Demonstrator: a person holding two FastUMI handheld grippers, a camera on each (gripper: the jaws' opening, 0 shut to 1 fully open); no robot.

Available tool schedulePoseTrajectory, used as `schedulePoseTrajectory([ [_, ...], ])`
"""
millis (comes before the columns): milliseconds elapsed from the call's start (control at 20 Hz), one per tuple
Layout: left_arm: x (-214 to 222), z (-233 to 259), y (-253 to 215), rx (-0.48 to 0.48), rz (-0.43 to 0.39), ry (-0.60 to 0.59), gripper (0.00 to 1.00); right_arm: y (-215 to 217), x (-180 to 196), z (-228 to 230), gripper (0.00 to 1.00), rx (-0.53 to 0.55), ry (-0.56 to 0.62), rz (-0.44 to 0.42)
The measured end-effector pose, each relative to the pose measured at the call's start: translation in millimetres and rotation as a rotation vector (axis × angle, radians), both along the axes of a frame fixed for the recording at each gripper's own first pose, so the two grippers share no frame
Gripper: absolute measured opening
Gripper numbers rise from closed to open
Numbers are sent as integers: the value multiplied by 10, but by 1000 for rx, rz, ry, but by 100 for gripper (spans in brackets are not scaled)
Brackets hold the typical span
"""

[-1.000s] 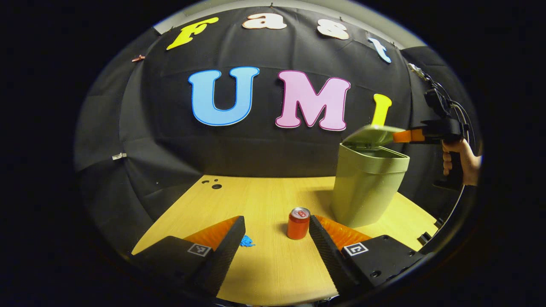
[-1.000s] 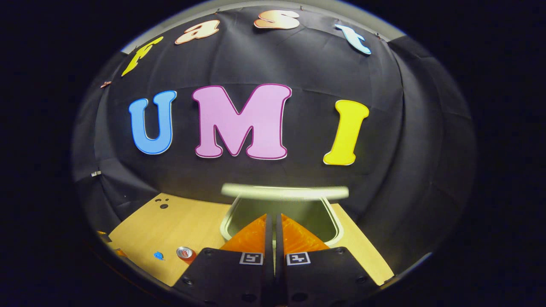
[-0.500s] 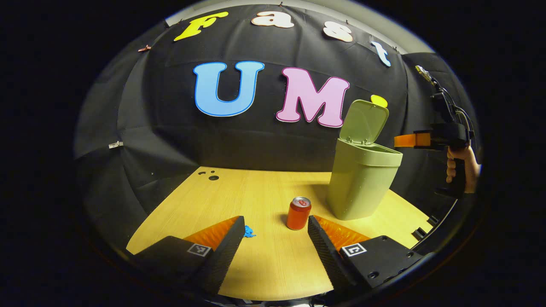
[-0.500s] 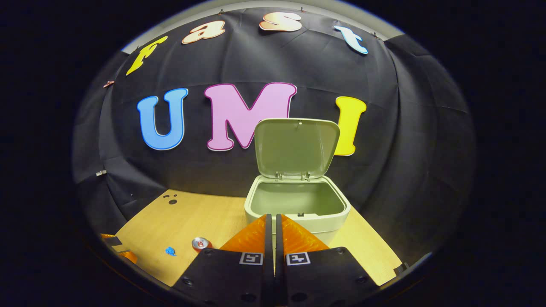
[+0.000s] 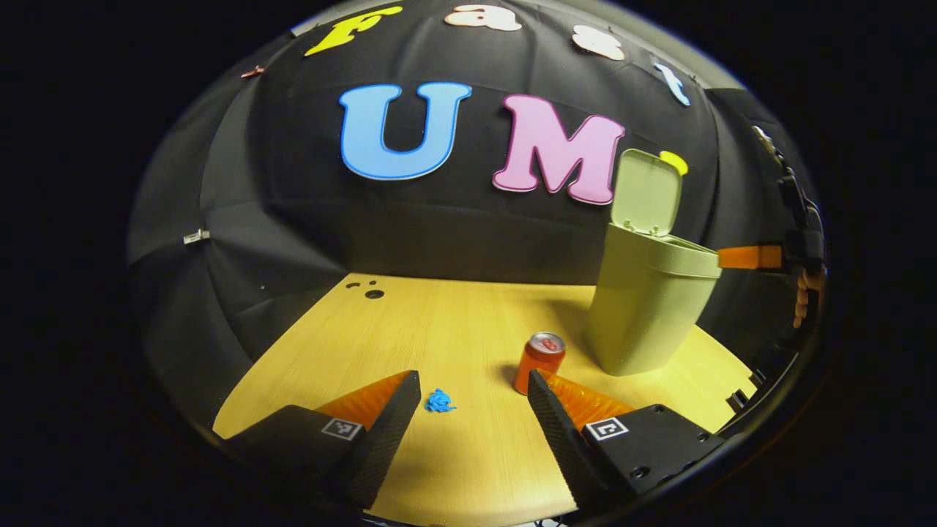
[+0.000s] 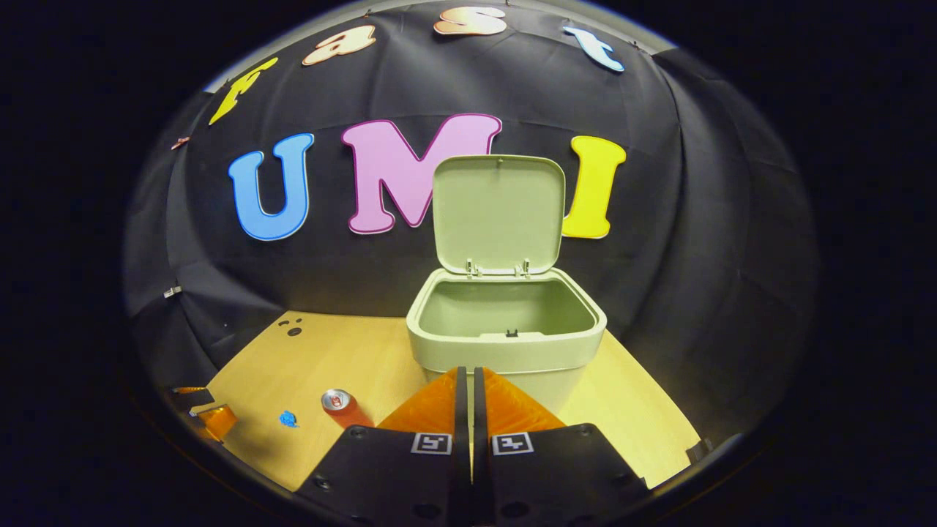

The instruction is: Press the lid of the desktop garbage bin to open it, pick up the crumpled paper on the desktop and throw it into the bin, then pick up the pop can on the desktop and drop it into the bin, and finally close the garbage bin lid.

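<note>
my left fingers (image 5: 474, 399) are gaping over open tabletop (image 5: 454, 329) flanking crumpled paper (image 5: 439, 401); right fingers (image 6: 469, 395) are pressing together, facing the bin (image 6: 505, 351).

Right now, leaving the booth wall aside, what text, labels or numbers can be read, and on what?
pop can: marking on its top too small to read.
garbage bin: no text.
left gripper and right gripper: square code markers, no words.

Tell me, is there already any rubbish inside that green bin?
No: in the right gripper view the open bin looks bare inside, while the crumpled paper and can sit on the table.
</note>
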State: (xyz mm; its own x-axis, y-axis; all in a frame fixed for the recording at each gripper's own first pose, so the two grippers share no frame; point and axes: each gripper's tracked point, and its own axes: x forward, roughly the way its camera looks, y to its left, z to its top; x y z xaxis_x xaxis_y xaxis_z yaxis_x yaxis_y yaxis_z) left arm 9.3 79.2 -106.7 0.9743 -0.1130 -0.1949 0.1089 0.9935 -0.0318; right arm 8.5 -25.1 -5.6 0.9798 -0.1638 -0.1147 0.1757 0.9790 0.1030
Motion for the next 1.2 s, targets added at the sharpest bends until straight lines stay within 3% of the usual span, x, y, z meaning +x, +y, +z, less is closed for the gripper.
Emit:
schedulePoseTrajectory([
  [150,285,-176,187,5,62,47,95,64,56,-222,5,11,45,42],
  [250,440,-324,243,-13,83,90,95,149,84,-402,19,5,85,83],
  [400,579,-565,281,-28,94,166,95,274,74,-596,67,14,122,122],
  [450,623,-663,280,-21,93,192,95,317,53,-683,76,16,140,133],
  [500,679,-761,305,-1,101,214,95,353,15,-739,98,16,154,144],
  [650,803,-998,327,78,106,260,95,337,-37,-821,100,7,171,140],
  [1200,1216,-1490,224,122,115,383,95,94,-210,-1122,100,72,235,111],
])
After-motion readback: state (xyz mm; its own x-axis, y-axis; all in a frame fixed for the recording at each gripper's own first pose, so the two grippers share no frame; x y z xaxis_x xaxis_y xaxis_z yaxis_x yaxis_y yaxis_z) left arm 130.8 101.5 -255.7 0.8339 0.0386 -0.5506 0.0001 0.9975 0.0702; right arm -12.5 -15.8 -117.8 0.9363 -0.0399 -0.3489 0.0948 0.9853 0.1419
